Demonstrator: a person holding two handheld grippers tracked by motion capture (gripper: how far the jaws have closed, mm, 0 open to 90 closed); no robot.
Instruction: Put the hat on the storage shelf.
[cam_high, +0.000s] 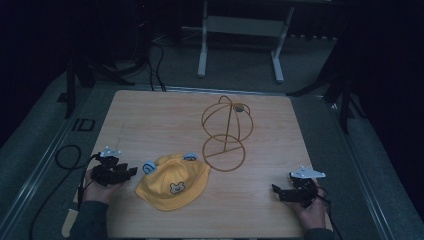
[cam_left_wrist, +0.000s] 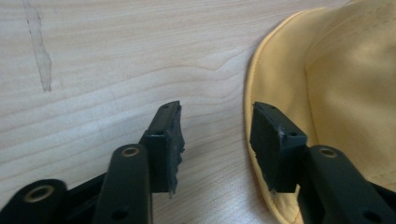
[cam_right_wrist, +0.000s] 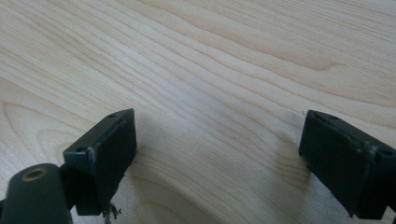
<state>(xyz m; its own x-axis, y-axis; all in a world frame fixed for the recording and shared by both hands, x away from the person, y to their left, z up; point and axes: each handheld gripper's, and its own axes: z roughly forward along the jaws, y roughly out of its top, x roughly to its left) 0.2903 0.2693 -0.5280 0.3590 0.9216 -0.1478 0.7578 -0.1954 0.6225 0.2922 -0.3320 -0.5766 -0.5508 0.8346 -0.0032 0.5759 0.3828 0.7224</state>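
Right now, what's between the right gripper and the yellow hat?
Only bare wooden table, per the high view: the right gripper sits apart from the yellow hat. The wire stand is farther back.

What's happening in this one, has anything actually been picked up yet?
Not yet. A person holds tongs in each hand at a wooden table. The left tongs are open beside the yellow cap, one jaw just over its brim in the left gripper view, nothing clamped. The right tongs sit open over bare wood, away from the cap. A wire hat stand waits upright behind the cap, with nothing on it. The cap lies flat on the table.
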